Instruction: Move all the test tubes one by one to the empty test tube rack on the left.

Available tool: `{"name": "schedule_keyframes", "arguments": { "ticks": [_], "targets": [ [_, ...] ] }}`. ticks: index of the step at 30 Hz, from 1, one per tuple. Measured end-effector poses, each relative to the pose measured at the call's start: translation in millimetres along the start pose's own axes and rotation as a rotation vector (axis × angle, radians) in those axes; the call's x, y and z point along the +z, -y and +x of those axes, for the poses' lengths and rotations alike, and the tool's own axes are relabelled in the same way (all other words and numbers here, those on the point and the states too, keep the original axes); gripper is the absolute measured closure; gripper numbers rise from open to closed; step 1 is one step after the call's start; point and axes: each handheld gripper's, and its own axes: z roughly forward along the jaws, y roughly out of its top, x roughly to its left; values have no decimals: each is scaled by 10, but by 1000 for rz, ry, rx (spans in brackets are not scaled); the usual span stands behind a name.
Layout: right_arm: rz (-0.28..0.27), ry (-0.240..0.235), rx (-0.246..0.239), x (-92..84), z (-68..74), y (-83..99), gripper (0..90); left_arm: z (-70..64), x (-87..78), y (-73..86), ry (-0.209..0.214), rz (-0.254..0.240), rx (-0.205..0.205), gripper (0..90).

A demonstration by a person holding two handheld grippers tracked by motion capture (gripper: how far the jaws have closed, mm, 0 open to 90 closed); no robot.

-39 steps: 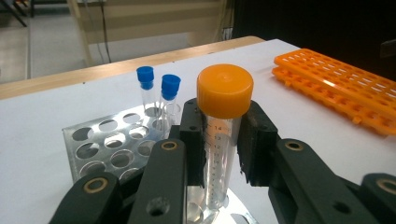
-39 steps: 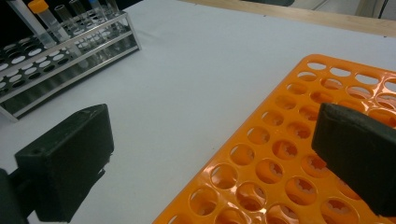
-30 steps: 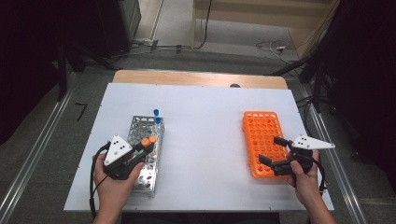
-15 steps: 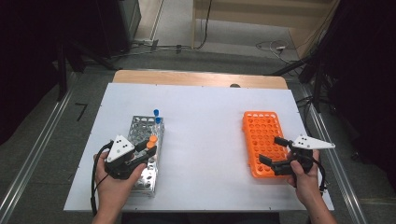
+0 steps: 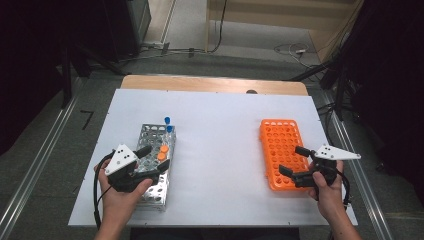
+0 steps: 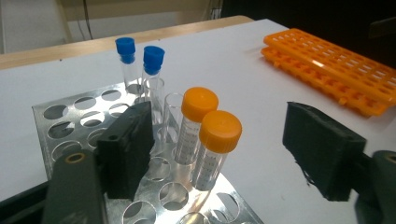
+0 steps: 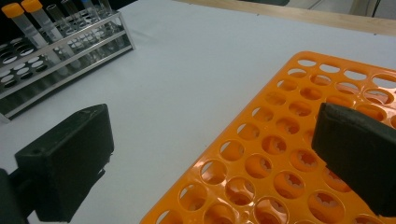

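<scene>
The left gripper (image 6: 219, 154) has just been opening its jaws around two orange-capped tubes (image 6: 205, 140), pads apparently clear of them. They stand in the perforated metal rack (image 5: 152, 165) near two blue-capped tubes (image 6: 140, 56). The glossy orange plastic rack (image 5: 281, 150) looks empty, so transferring is hardly begun; the right gripper (image 7: 205, 158) hovers wide open over it.

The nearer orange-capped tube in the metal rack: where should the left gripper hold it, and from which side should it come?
Probably just under the cap of the nearer orange-capped tube, coming from the camera's side with the left gripper. Its jaws have just been opening and now straddle the tube without touching. It stands upright in the metal rack, and the second orange-capped tube crowds it from behind.
</scene>
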Motion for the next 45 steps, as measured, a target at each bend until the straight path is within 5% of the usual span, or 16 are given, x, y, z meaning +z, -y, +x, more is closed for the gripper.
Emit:
{"name": "schedule_keyframes", "arguments": {
  "ticks": [21,37,45],
  "targets": [
    [-20,32,18,-89,-146,68,0,219,-176,20,92,-57,25,0],
    [-44,69,41,-251,-351,217,0,512,-332,173,73,-77,9,0],
    [-57,83,65,-344,-429,331,0,544,-384,268,55,-86,-1,0]
  ]
}}
